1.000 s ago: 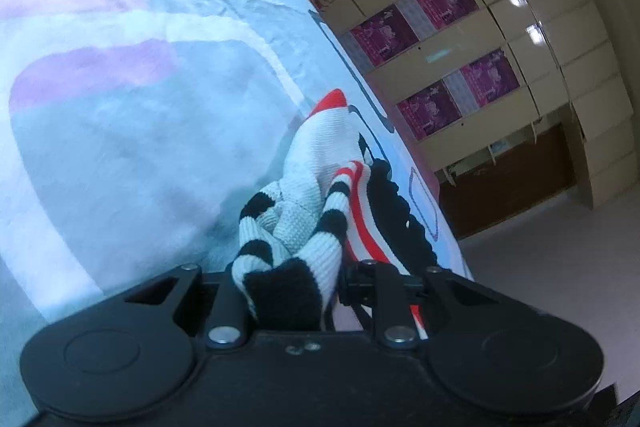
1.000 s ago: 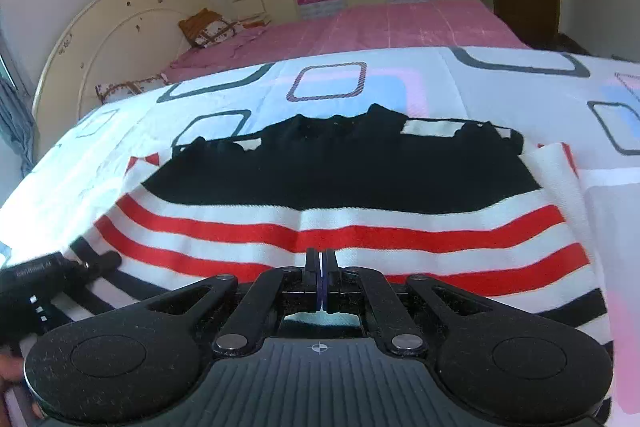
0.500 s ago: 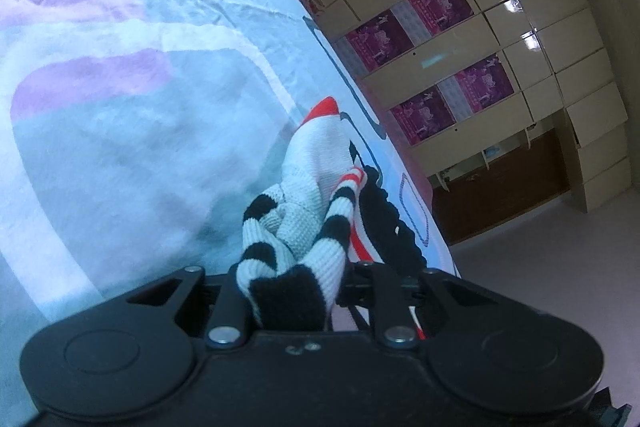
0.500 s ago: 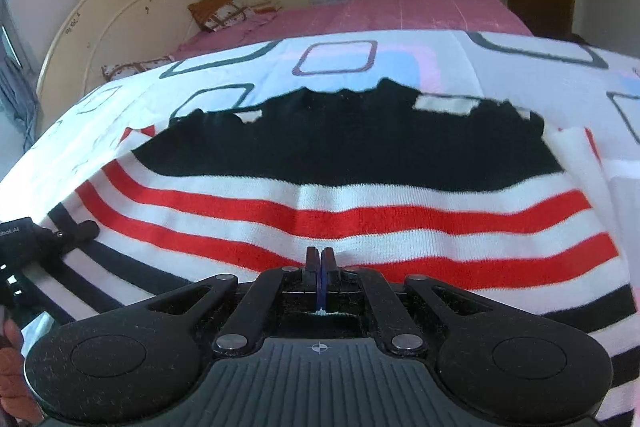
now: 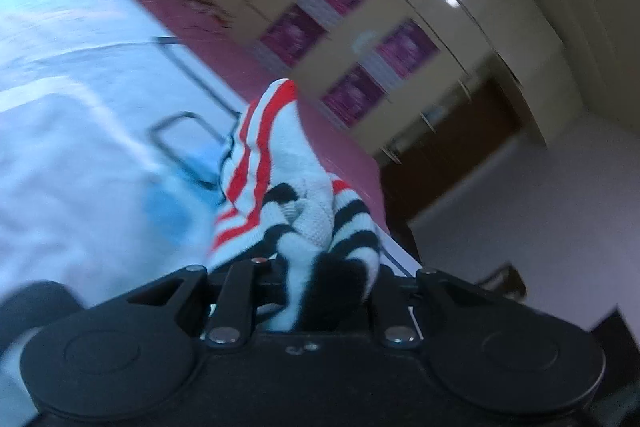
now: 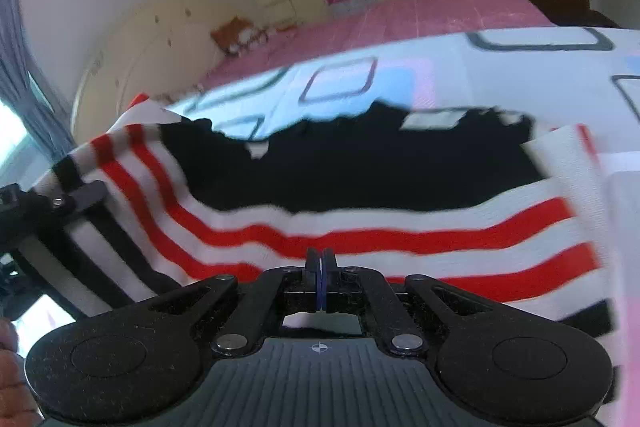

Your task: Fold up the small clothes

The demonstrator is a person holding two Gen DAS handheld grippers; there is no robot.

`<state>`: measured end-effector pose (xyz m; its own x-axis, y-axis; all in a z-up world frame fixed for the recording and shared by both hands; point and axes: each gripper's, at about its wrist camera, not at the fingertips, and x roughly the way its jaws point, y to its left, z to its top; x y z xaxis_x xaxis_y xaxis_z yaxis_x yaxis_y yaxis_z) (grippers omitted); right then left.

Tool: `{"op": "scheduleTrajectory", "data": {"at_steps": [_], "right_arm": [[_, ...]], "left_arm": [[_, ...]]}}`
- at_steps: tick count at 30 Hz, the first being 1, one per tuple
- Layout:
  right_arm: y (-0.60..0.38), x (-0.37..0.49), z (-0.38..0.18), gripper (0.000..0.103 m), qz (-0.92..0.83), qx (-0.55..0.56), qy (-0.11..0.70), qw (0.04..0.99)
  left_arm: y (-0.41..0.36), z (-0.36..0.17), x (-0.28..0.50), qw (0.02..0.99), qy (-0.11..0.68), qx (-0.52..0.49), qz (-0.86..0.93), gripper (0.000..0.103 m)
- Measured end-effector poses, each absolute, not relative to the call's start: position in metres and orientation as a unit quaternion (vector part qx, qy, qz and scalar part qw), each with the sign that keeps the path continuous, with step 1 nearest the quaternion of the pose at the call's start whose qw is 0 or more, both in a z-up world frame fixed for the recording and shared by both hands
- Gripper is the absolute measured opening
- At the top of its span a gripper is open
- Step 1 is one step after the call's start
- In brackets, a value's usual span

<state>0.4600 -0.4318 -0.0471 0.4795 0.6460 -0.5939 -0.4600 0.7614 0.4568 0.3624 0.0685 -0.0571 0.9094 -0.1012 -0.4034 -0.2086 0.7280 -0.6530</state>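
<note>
The left tongs [image 5: 320, 291] were clamped on a bunched corner of the striped knit garment [image 6: 360, 211], and within the last second they had swung up and away from the bed [image 6: 520, 67]. A moment earlier that corner lay low against the printed bedspread [image 5: 80, 107]; now it hung lifted, the red and black stripes twisted into a rope running forward from the tongs. From the right wrist view the same change showed: the near left edge of the garment had risen off the bedspread into a slanting flap, with the left tongs biting it at the far left, while the rest lay flat across the bed. I took this as the start of a fold, that edge being carried over the body of the garment.

The right tongs [image 6: 320, 283] were pressed together, their blue pads meeting. A scrap of white cloth showed just beneath them, but whether they pinched the hem or merely rested over it I could not tell.

Both views were smeared by motion. The left tongs' tips were buried in the knit, so only the wad between them showed. The garment's near hem was cut off behind the right tongs' body, and the person showed only as a bit of hand [image 6: 10, 387] at the lower left corner
</note>
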Motion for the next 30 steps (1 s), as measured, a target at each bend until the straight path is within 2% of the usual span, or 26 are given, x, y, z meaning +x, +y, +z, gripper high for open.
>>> {"op": "scheduleTrajectory", "data": {"at_steps": [5,9,10,11,12,13,14,15,16,19,20,21,23,27,28,30], "right_arm": [[-0.510,0.473,-0.039,0.000,0.279,0.164,0.378,0.867],[-0.572,0.481,-0.039,0.000,0.244,0.205,0.379,0.869],[-0.585,0.483,-0.039,0.000,0.240,0.215,0.379,0.867],[-0.598,0.484,-0.039,0.000,0.238,0.228,0.378,0.865],[-0.605,0.484,-0.038,0.000,0.232,0.233,0.382,0.864],[-0.613,0.484,-0.037,0.005,0.224,0.238,0.386,0.863],[-0.620,0.483,-0.036,0.040,0.226,0.247,0.384,0.860],[-0.624,0.481,-0.033,0.078,0.227,0.253,0.374,0.863],[-0.628,0.478,-0.029,0.082,0.227,0.256,0.358,0.869],[-0.627,0.477,-0.023,0.080,0.267,0.263,0.362,0.854],[-0.625,0.477,-0.024,0.068,0.286,0.271,0.367,0.842],[-0.622,0.477,-0.024,0.063,0.294,0.273,0.378,0.835],[-0.610,0.478,-0.028,0.061,0.308,0.267,0.398,0.821],[-0.589,0.476,-0.035,0.061,0.317,0.251,0.427,0.809],[-0.586,0.477,-0.037,0.061,0.318,0.248,0.435,0.805],[-0.578,0.481,-0.041,0.061,0.319,0.238,0.447,0.801]], "left_arm": [[-0.014,-0.050,0.397,0.918,0.254,-0.305,-0.011,0.017],[-0.084,-0.076,0.420,0.912,0.318,-0.255,-0.035,0.017],[-0.101,-0.087,0.427,0.907,0.344,-0.240,-0.044,0.019],[-0.118,-0.099,0.435,0.898,0.376,-0.219,-0.060,0.030],[-0.131,-0.109,0.440,0.891,0.403,-0.197,-0.068,0.033],[-0.145,-0.110,0.438,0.897,0.405,-0.160,-0.070,0.040],[-0.150,-0.104,0.434,0.901,0.403,-0.140,-0.083,0.055],[-0.149,-0.098,0.432,0.895,0.407,-0.148,-0.108,0.062],[-0.142,-0.089,0.429,0.885,0.411,-0.172,-0.134,0.065],[-0.106,-0.057,0.410,0.891,0.374,-0.212,-0.148,0.065],[-0.090,-0.049,0.405,0.900,0.356,-0.213,-0.131,0.062],[-0.079,-0.044,0.402,0.909,0.344,-0.207,-0.113,0.060],[-0.050,-0.046,0.406,0.922,0.337,-0.181,-0.064,0.047],[-0.001,-0.071,0.434,0.907,0.361,-0.213,-0.026,0.046],[0.002,-0.078,0.443,0.899,0.376,-0.222,-0.035,0.042],[0.004,-0.092,0.445,0.890,0.385,-0.239,-0.051,0.041]]}}
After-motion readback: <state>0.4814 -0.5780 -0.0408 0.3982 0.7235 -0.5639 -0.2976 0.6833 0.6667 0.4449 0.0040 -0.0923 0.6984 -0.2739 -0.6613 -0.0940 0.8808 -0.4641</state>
